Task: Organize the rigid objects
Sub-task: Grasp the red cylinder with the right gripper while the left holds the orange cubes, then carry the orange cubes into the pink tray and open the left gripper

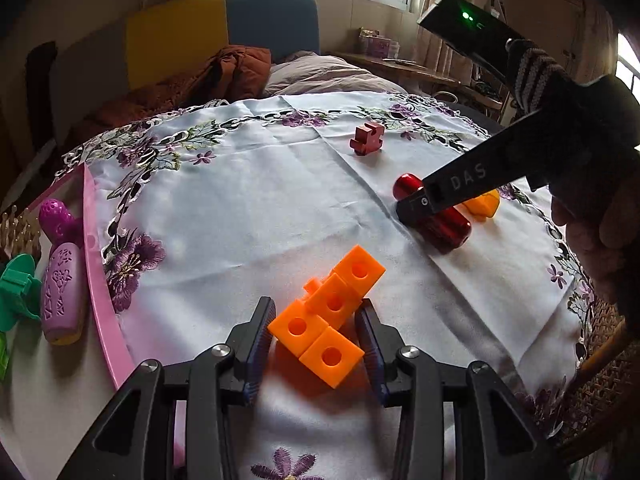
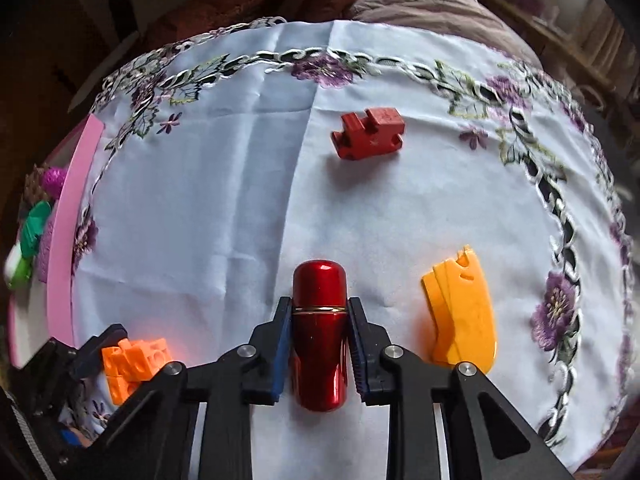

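Right gripper: jaws shut on the glossy red metal capsule lying on the cloth-covered counter, long axis in line with the fingers. Left gripper: jaws part-open, straddling the orange plastic cube cluster; contact unclear.

One bit of lettering is readable: "DAS", pale capitals along the side of the right gripper as the left wrist camera catches it reaching across the tablecloth. The letters run along the black finger bar, just up from its tip. Nothing else gives a word or a number. The purple case at the left edge carries an embossed floral pattern, ornament only, no writing. The right wrist view shows no letters at all, and anything on the shelves far behind is too blurred to read.
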### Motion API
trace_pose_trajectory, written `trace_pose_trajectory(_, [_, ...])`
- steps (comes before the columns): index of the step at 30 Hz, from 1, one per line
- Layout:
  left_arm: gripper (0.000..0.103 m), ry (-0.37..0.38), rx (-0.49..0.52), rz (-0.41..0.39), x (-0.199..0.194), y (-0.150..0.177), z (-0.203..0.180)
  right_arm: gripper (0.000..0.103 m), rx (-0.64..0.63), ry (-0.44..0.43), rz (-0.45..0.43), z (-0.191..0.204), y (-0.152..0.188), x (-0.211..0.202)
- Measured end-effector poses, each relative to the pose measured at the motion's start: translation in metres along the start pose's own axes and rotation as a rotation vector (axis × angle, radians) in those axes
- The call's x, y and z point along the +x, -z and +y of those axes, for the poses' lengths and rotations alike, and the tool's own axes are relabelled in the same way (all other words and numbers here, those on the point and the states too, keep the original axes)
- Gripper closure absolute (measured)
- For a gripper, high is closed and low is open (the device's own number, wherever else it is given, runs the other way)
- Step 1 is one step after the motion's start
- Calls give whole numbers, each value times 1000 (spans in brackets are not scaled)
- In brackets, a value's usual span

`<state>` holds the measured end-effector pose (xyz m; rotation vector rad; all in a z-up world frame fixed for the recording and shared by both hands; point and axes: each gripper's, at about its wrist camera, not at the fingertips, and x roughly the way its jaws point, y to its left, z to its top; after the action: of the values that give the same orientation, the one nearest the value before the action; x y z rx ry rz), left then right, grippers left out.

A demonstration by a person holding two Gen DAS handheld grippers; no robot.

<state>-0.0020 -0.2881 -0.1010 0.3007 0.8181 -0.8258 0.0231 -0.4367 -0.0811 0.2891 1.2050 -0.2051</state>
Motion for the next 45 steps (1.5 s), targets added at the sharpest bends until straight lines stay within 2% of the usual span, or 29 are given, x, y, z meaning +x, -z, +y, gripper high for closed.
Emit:
trace_pose_trajectory(2, [62, -2, 0, 0, 0, 0, 0, 77, -33, 1, -29, 9, -4, -2])
trace_pose_trajectory(7, [62, -4, -1, 0, 0, 0, -1, 77, -102, -108, -104, 32, -25, -5])
trace_pose_trajectory(10, [62, -4, 0, 1, 0, 0, -1, 76, -98, -140, -49, 38, -31, 21])
trace_pose_trajectory(12, [62, -6, -2, -3, 0, 0, -1, 76, -102, -151, -62, 38, -33, 21])
trace_pose_trajectory(16, [62, -12, -4, -9, 0, 1, -2, 76, -13, -228, -41, 20, -35, 22])
trace_pose_trajectory(21, [62, -12, -6, -12, -1, 1, -2, 76, -97, -172, -67, 31, -28, 21])
trace_pose_trajectory(24, [62, -12, -5, -12, -1, 2, -2, 76, -94, -184, -68, 30, -29, 23])
trace_pose_trajectory(35, [62, -22, -15, 9, -3, -1, -1, 76, -176, -131, -99, 38, -22, 20])
trace_pose_trajectory(39, [62, -19, -32, 11, -13, -4, -2, 76, -183, -130, -112, 38, -22, 21])
trace_pose_trajectory(45, [62, -16, -51, -38, -40, -12, -2, 76, -209, -114, -131, 41, -20, 21])
